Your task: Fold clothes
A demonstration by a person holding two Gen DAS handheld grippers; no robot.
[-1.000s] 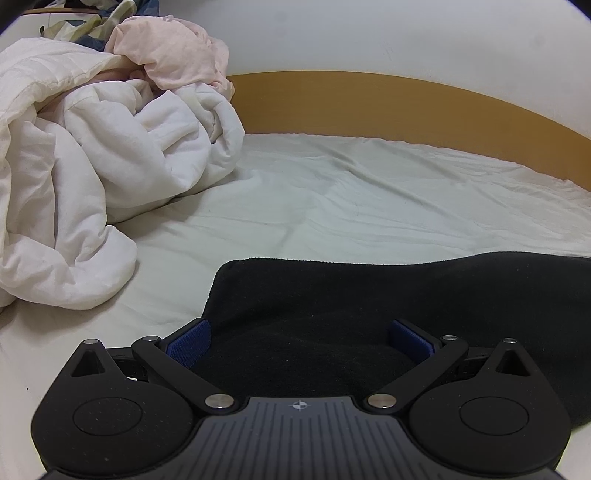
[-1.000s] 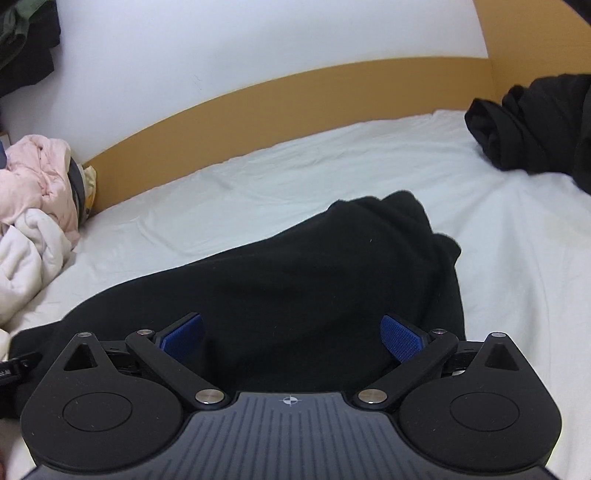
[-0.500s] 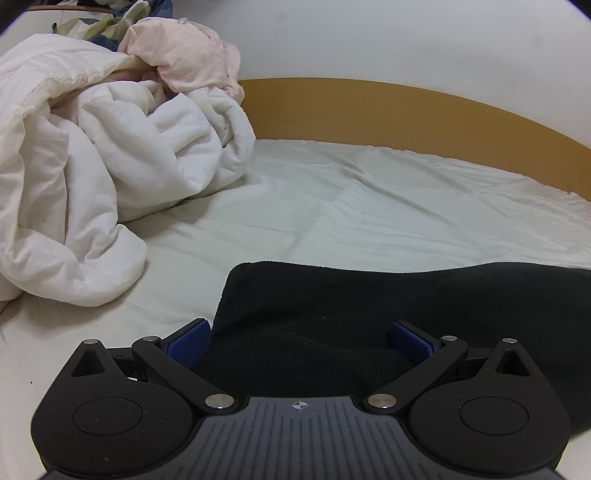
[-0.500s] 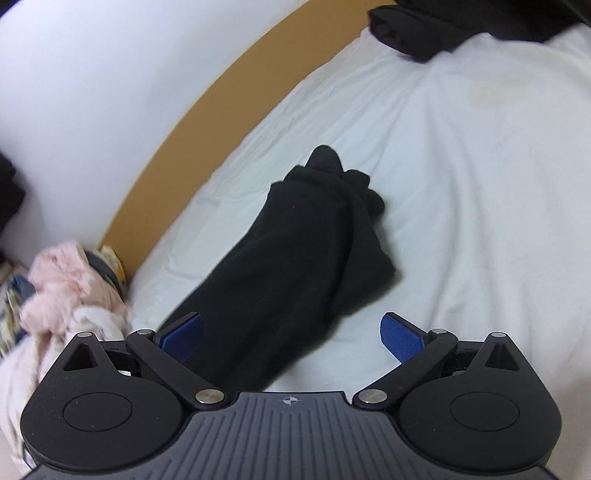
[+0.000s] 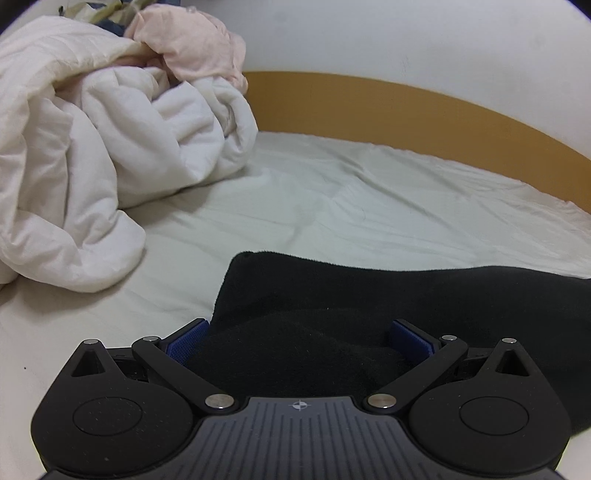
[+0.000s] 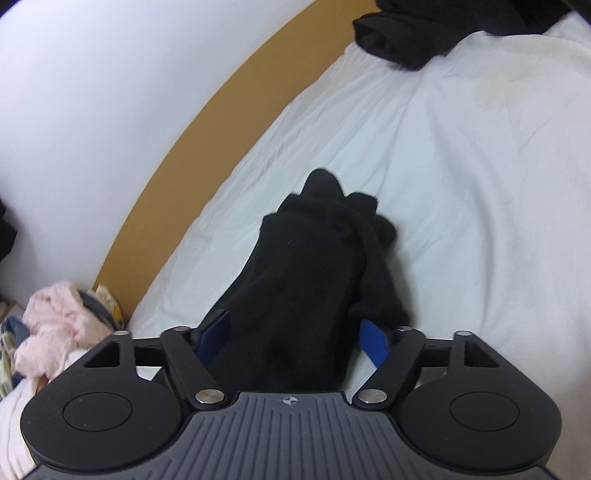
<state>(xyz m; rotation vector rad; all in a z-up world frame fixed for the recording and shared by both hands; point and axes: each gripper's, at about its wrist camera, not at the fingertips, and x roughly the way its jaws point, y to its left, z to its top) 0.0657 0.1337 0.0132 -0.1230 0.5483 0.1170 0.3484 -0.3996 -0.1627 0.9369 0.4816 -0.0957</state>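
Black fleece garment (image 5: 388, 295) lies stretched across the white bed sheet (image 5: 332, 206), beside a rumpled white duvet (image 5: 92, 155). Left gripper (image 5: 299, 338) has its blue-padded fingers spread wide around one end. Right gripper (image 6: 291, 338), jaws parted but narrower, straddles the other end without clamping it.

A white-sheeted bed (image 5: 369, 206) with a tan wooden headboard (image 5: 406, 110) meets a plain white wall (image 5: 406, 37).

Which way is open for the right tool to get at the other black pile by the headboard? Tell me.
Probably straight ahead: bare white sheet lies between the right tool and that black pile, though black garment sits between its fingers.
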